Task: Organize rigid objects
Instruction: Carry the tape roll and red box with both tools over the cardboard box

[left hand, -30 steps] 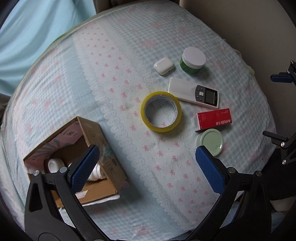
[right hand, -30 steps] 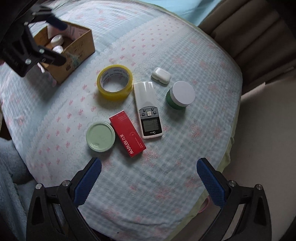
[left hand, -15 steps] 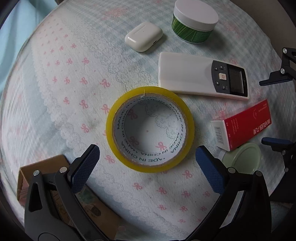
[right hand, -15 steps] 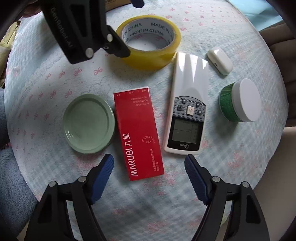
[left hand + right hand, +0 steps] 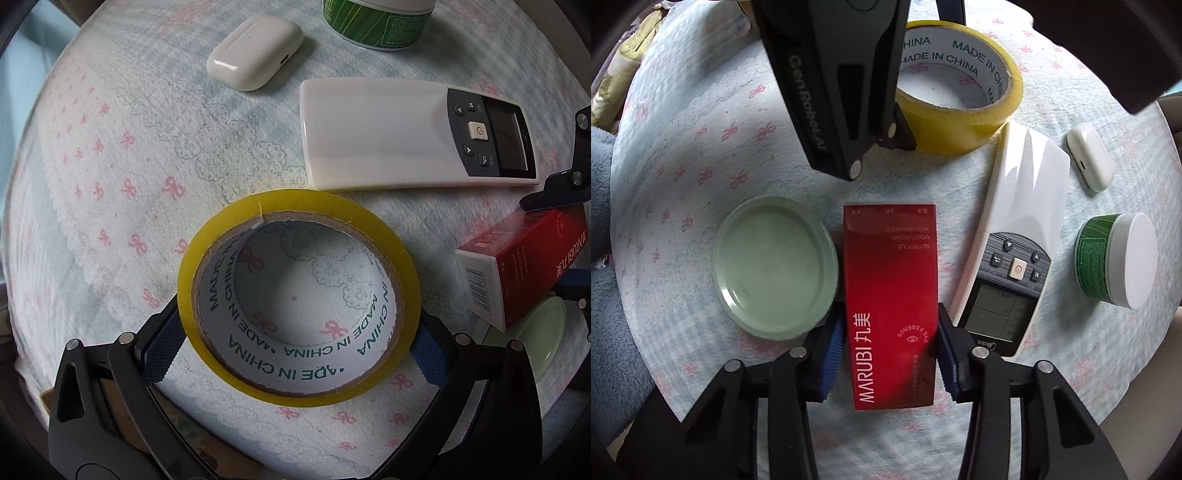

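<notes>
Red cardboard box: mid-bedspread, between green lid and white remote; light, stiff, crushable.
Right gripper: just closed, pinching its long sides.
Left gripper: straddles yellow tape roll; grip unclear.

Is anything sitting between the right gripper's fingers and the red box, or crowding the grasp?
Nothing visible stands between them: the right gripper has just closed, its blue pads against both long sides of the red box. The green lid lies close beside the left pad and the remote beside the other, neither between.
</notes>
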Demonstrator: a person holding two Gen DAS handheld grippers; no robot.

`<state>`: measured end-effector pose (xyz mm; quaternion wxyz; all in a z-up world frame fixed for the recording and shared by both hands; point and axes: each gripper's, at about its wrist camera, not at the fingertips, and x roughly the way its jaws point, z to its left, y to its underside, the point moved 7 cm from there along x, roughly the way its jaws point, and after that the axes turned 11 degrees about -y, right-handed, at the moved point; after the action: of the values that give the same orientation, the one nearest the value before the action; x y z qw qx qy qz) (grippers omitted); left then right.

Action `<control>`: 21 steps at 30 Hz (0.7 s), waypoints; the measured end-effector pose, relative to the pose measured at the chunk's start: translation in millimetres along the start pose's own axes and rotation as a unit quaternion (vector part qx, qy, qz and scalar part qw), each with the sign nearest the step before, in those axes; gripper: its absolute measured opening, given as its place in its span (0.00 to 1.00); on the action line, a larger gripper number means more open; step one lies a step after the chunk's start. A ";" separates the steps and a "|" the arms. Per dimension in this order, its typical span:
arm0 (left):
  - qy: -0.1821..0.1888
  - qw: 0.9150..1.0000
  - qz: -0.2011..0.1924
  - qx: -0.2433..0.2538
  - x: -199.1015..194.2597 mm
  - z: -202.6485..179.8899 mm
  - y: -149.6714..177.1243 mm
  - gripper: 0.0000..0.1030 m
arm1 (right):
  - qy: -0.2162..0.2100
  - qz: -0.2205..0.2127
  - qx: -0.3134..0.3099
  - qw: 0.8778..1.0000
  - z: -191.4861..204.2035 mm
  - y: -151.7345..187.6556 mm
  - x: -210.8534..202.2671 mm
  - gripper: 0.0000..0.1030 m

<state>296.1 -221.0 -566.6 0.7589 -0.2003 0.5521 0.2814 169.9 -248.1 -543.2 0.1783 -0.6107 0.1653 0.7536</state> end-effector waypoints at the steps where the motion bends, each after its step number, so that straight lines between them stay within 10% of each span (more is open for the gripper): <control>1: 0.000 1.000 0.000 0.001 1.5 -3.8 0.2 1.00 | 0.000 0.002 -0.002 1.000 -1.3 -2.4 1.8 0.38; 21: 0.008 0.999 -0.025 0.023 -1.6 -23.1 -15.6 0.96 | -0.025 0.011 0.016 1.000 -16.3 -14.9 16.6 0.36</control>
<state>289.1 -247.4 -572.3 0.7659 -0.1986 0.5591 0.2477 187.7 -241.5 -563.1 0.1834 -0.5870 0.1793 0.7679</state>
